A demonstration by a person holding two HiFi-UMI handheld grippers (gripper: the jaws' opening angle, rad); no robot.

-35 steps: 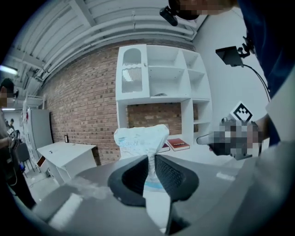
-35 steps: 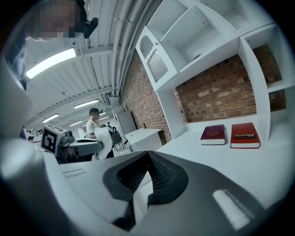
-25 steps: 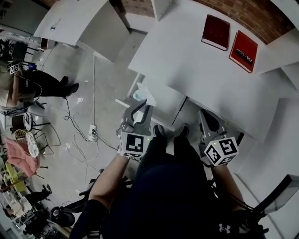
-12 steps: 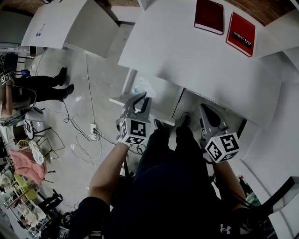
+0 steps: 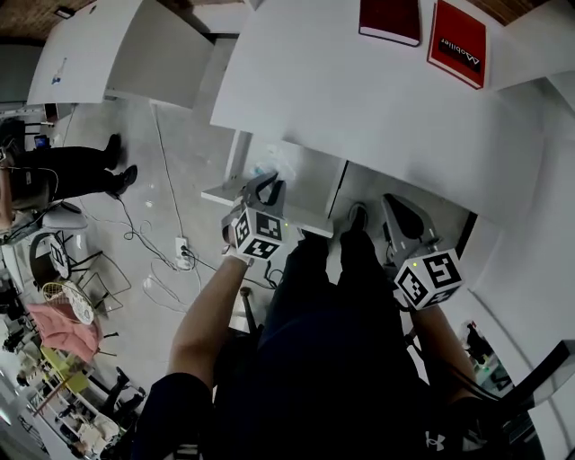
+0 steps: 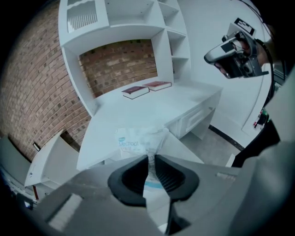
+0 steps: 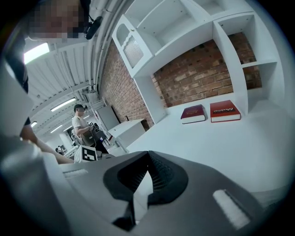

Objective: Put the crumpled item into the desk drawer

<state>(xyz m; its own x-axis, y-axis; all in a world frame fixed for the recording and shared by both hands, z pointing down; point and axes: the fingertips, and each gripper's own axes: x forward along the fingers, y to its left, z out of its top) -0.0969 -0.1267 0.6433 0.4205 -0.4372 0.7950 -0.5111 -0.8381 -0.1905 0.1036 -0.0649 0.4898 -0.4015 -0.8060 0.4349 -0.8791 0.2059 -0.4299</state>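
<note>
Nearest the person's knee, the right gripper (image 5: pixel 395 208) hangs idle, its tongs closed on nothing. The left gripper (image 6: pixel 151 159) pinches the crumpled item (image 6: pixel 138 140), a clear wrapper with blue print, tongs narrow on its tail, just above what looks like the open desk drawer (image 5: pixel 310 222). This seems the drop-in step: lower inside the rim, then part the tongs, with the red books (image 5: pixel 389 16) well beyond
</note>
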